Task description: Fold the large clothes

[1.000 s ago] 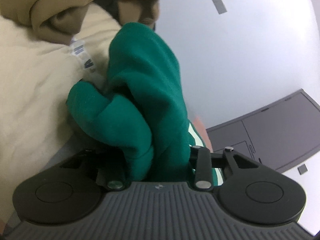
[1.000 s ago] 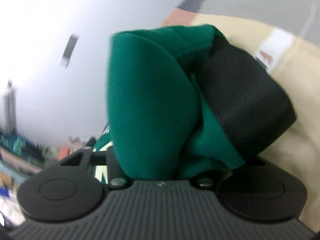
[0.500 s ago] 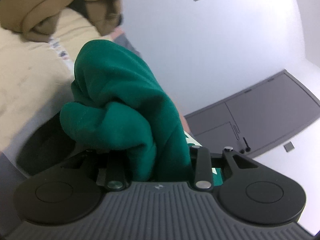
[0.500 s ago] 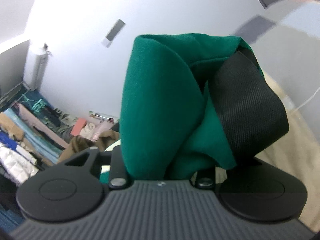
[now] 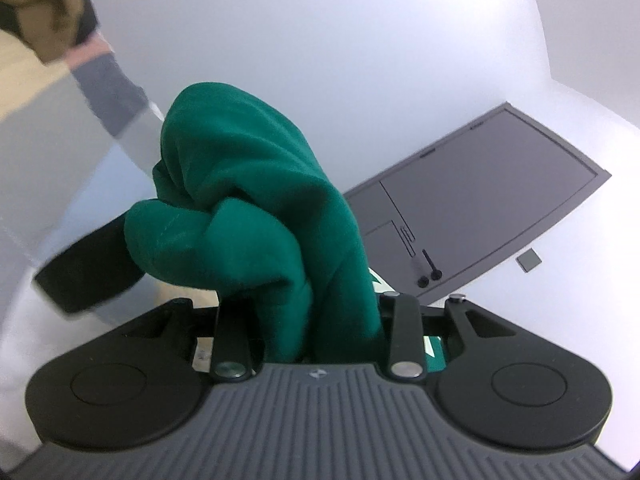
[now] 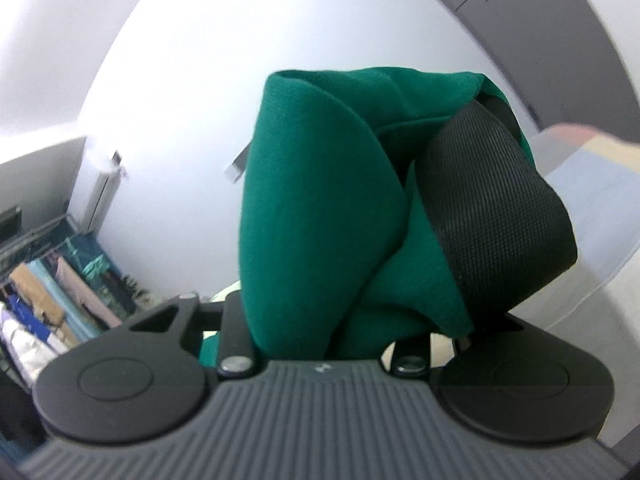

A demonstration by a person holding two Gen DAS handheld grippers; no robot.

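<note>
**A:** White wall (image 5: 400, 60) fills most of both wrist views, with a grey door (image 5: 488, 208) off to the right in the left one. What have the jaws got?

**B:** Left gripper (image 5: 316, 320): its jaws are pinched on a thick bunch of the green garment (image 5: 256, 216), which stands up between the two finger arms and hides the tips. Right gripper (image 6: 324, 332): also clamped on the green cloth, a tall folded wad rising straight out of the jaws.

**A:** How does the cloth look?

**B:** Deep green, soft knit, matte. On the left it bulges in rounded lumps with a creased hollow between them. On the right it forms one smooth broad fold, and a wide black ribbed band (image 6: 496, 216) curls round its right side. A black band (image 5: 88, 272) also shows at the left of the left view, blurred.

**A:** And outward from there?

**B:** A pale green patch shows below the bunch in each view. Behind the left gripper, at upper left, lie blurred cream and brown fabrics (image 5: 36, 20). Behind the right gripper, at lower left, hangs a rack of clothes (image 6: 52, 300), well apart. Ahead of both bunches is bare wall.
</note>
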